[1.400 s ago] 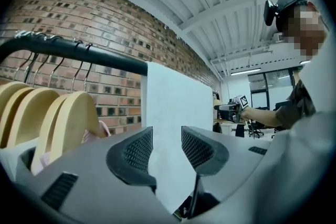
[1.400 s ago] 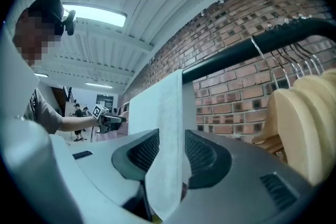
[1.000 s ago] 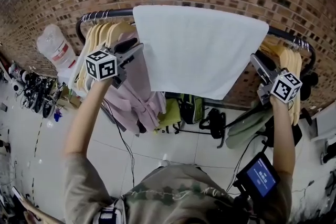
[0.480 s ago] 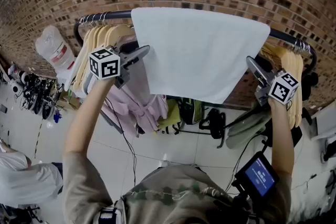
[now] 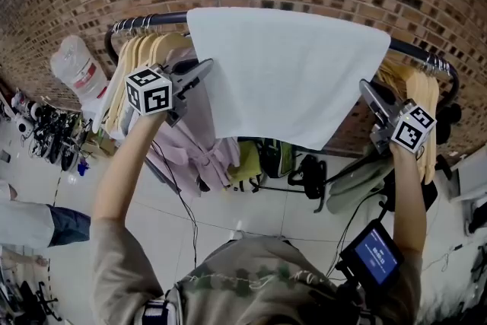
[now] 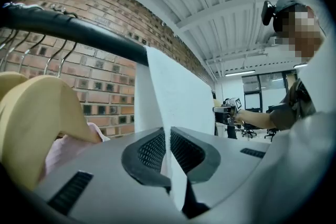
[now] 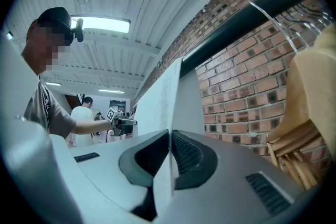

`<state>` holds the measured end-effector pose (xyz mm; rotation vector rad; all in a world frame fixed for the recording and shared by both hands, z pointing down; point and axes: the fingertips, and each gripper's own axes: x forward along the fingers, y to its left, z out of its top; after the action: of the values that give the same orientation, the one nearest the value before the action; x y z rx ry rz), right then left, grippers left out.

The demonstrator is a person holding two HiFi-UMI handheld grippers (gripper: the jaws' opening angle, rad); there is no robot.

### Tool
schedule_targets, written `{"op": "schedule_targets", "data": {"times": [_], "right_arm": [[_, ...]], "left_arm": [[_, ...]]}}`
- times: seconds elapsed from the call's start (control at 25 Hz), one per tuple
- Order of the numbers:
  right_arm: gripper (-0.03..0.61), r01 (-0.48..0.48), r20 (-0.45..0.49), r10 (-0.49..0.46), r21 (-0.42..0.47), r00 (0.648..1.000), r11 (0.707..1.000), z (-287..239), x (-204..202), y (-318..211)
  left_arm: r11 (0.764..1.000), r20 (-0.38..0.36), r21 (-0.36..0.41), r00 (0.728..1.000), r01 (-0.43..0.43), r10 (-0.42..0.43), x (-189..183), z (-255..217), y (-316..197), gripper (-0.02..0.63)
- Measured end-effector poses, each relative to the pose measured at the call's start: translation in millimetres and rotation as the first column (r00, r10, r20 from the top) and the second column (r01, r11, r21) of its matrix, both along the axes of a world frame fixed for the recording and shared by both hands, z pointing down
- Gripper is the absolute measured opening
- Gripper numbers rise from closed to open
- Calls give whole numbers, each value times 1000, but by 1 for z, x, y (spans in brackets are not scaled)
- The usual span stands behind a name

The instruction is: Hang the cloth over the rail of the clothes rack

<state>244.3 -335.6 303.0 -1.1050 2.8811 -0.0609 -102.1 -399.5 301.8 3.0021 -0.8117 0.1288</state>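
Cloth (image 5: 289,72) lies draped over the rail (image 5: 152,20). Left gripper (image 5: 204,70) and right gripper (image 5: 367,90) have just closed, each pinching a side edge of the cloth. Risk: an uneven or downward pull would drag it off — nothing else secures it.

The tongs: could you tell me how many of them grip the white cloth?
2: left tongs on the cloth's left edge, right tongs on its right edge; both just closed onto it.
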Motion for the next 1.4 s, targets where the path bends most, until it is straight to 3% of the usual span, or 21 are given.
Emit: {"op": "schedule_targets", "data": {"times": [0.28,0.52,0.72,1.04,1.2,1.4], "right_arm": [[21,16,-7,-15,35,1000,999,-20,-4,5],[20,21,-14,-19,108,1000,994,-53,-3,14],[20,16,-15,-14,147,1000,989,-76,-2,12],[20,-17,62,7,148,998,989,-86,7,-7],[21,-8,78,-3,137,997,991,-80,6,-6],[25,-74,52,69,121,996,990,-71,9,-9]], "left_arm": [[999,13,0,999,-40,40,2,-4,9,20],[998,-66,28,997,-48,50,2,-31,18,20],[997,-86,72,995,-41,48,2,-59,16,20],[993,-80,109,995,-47,56,13,-82,13,20],[992,-24,122,1000,-15,18,7,-66,9,21],[995,-90,92,995,45,-37,-10,-62,2,23]]}}
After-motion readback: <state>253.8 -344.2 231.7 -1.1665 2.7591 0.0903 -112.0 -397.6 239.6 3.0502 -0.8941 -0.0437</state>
